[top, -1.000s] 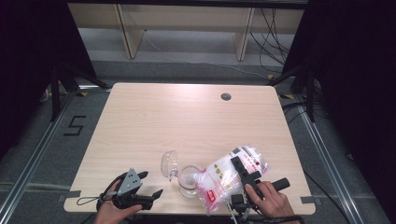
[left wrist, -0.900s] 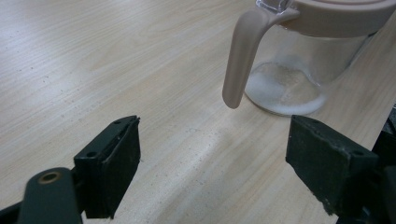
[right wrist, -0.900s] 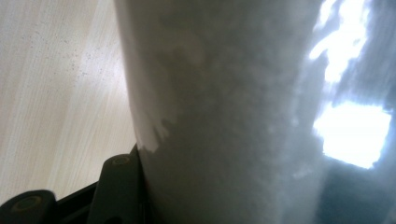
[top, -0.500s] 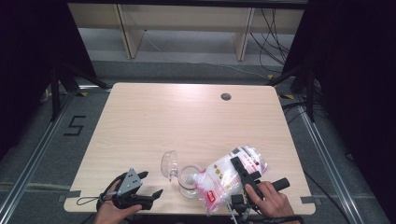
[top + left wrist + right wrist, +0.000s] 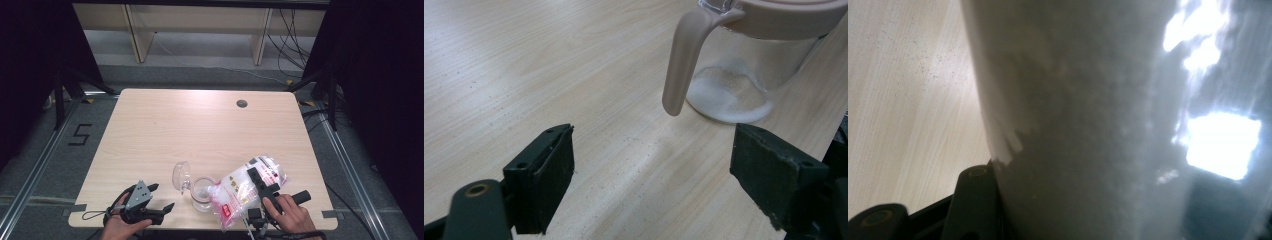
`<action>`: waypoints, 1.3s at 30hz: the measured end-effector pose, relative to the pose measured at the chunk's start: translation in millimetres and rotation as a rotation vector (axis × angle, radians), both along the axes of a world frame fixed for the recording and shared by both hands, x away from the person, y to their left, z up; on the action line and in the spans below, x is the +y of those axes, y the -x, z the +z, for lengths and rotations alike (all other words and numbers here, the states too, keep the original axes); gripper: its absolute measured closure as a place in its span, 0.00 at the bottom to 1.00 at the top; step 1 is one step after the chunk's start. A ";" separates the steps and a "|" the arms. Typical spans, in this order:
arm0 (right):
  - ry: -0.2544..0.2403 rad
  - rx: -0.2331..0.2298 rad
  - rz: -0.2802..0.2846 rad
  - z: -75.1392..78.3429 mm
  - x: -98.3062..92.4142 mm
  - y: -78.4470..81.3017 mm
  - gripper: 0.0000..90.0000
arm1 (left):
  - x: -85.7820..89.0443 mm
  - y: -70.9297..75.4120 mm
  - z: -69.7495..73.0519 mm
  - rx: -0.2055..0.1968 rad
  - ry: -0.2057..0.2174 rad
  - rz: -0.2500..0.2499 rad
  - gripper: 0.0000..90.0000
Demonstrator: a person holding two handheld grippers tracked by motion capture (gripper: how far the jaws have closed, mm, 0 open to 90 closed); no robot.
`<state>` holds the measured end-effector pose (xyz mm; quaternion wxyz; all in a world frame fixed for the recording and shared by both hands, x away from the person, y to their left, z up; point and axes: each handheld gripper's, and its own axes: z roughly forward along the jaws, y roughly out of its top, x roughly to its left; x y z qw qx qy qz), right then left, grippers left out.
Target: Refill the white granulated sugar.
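Nearby, left jaws gape beside jar point(image 5: 202, 194); right jaws clamp tilted bag point(image 5: 245, 190).

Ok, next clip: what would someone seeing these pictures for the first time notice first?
Most likely the clear bag of white granules, clamped in the right gripper near the table's front edge and tipped down toward the glass jar. That jar has its hinged lid flipped open and, in the left gripper view, a shallow white layer at the bottom. The left gripper waits beside it at the front left, jaws open on nothing.
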<state>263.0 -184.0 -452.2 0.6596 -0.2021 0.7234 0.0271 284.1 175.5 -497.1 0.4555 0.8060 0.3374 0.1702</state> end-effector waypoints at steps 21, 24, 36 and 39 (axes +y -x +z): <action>-0.013 0.013 -0.007 -0.7 -0.5 0.5 0.53 | 0.5 0.3 0.4 0.002 -0.004 0.002 0.20; -0.006 0.017 -0.005 0.0 0.4 0.6 0.54 | 0.8 -0.1 0.6 -0.004 -0.012 -0.005 0.20; 0.011 0.001 0.009 2.7 -0.1 -0.1 0.54 | -0.3 0.1 -0.2 -0.002 0.000 0.003 0.20; -0.002 0.005 -0.003 1.9 -0.6 0.4 0.54 | -0.3 0.1 -0.3 -0.002 0.000 0.002 0.20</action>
